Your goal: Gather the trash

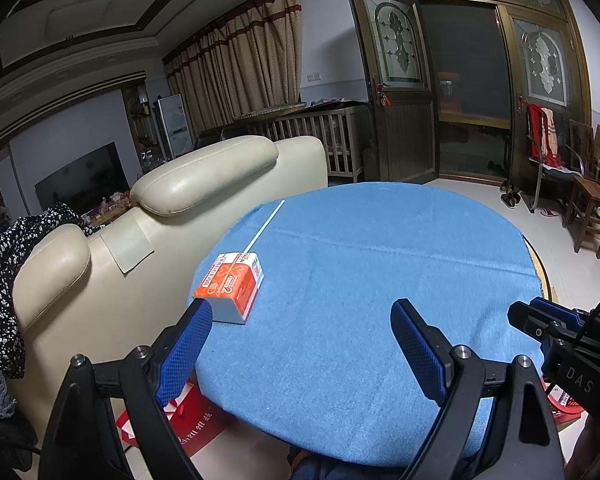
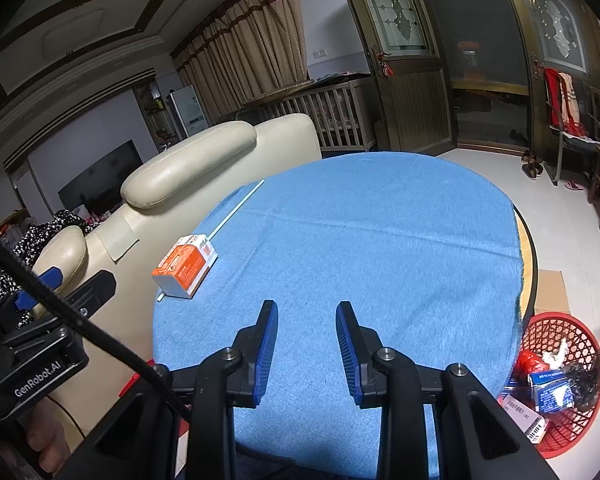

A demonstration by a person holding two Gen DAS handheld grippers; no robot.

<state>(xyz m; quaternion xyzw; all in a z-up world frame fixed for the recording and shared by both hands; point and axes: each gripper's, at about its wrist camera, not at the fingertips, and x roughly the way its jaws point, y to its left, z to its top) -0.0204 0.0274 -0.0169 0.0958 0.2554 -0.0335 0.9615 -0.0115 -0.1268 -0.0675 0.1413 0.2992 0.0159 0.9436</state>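
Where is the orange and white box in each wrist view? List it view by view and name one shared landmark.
Left wrist view: the orange and white box lies left of centre on the blue tablecloth, near its left edge.
Right wrist view: the box lies left of centre, at the cloth's left edge.
Shared landmark: the thin white stick running from the box toward the far-left table edge.

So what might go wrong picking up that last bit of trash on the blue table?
The orange box sits near the table's left edge by the sofa; a nudge from the open left gripper might push it off. The thin white stick lies flat and partly under the box, so it may be hard to pinch. The red basket stands on the floor at the far right, a long carry.
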